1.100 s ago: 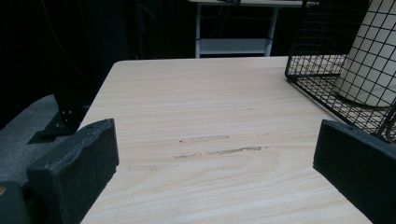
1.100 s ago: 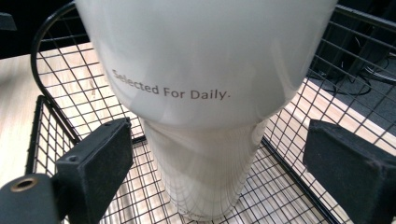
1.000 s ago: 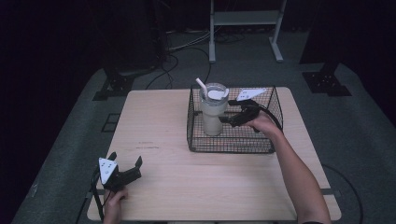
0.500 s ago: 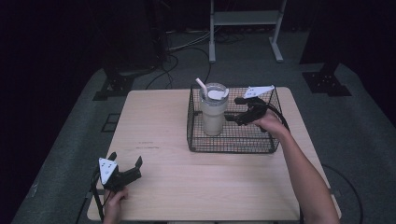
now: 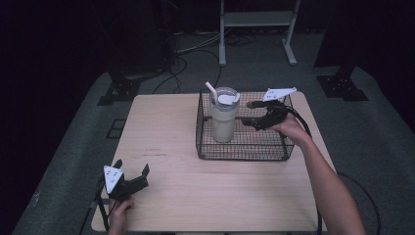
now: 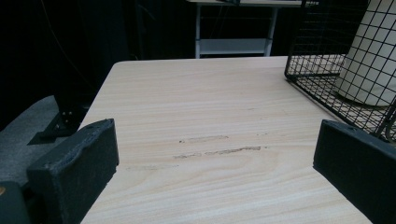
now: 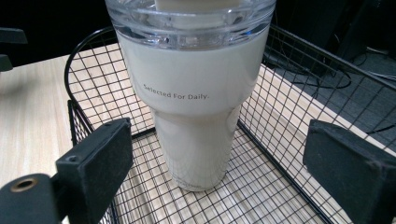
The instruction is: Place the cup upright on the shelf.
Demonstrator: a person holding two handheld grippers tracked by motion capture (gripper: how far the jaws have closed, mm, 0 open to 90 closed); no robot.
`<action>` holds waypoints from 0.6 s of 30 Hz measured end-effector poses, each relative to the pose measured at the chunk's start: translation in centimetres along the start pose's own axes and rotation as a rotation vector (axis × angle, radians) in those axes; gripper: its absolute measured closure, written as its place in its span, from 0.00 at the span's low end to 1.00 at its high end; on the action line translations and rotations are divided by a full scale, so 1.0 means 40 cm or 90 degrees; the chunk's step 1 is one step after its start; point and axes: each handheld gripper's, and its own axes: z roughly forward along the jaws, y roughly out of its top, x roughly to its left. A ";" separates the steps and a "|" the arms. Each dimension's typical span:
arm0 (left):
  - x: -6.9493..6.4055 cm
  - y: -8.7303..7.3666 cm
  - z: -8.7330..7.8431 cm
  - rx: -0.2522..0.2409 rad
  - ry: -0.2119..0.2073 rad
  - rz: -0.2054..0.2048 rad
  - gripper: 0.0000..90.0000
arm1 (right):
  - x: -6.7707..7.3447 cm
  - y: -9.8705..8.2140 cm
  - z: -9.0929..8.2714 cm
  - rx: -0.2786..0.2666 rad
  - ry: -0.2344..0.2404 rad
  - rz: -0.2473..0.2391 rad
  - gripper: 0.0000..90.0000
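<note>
White tumbler [image 5: 223, 120] upright in wire basket [image 5: 244, 149]

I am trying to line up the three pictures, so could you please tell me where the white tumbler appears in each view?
High view: the white tumbler stands upright in the left part of the black wire basket, centre of the picture.
Left gripper view: its lower body sits at the far right edge, behind basket mesh.
Right gripper view: it fills the centre, between the open jaws, with its clear lid at the top.
Shared landmark: the wire basket.
</note>
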 end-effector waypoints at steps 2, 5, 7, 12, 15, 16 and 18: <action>0.000 0.000 0.000 0.000 0.000 0.000 0.00 | 0.001 0.001 -0.009 -0.002 -0.002 -0.002 0.09; 0.000 0.000 0.000 0.000 0.000 0.001 0.00 | 0.003 0.001 -0.022 -0.003 -0.005 -0.004 0.09; 0.000 0.000 0.000 0.000 0.000 0.002 0.00 | 0.005 0.001 -0.037 -0.003 -0.009 -0.006 0.09; -0.001 0.000 0.000 0.000 0.000 0.003 0.00 | 0.012 0.005 -0.061 -0.010 -0.010 -0.011 0.09; -0.001 0.000 0.000 0.000 -0.001 0.003 0.00 | 0.017 0.003 -0.074 -0.020 -0.007 -0.008 0.09; -0.001 0.000 0.000 0.000 -0.001 0.003 0.00 | 0.017 0.003 -0.074 -0.020 -0.007 -0.008 0.09; -0.001 0.000 0.000 0.000 -0.001 0.004 0.00 | 0.022 0.000 -0.082 -0.022 -0.006 -0.011 0.09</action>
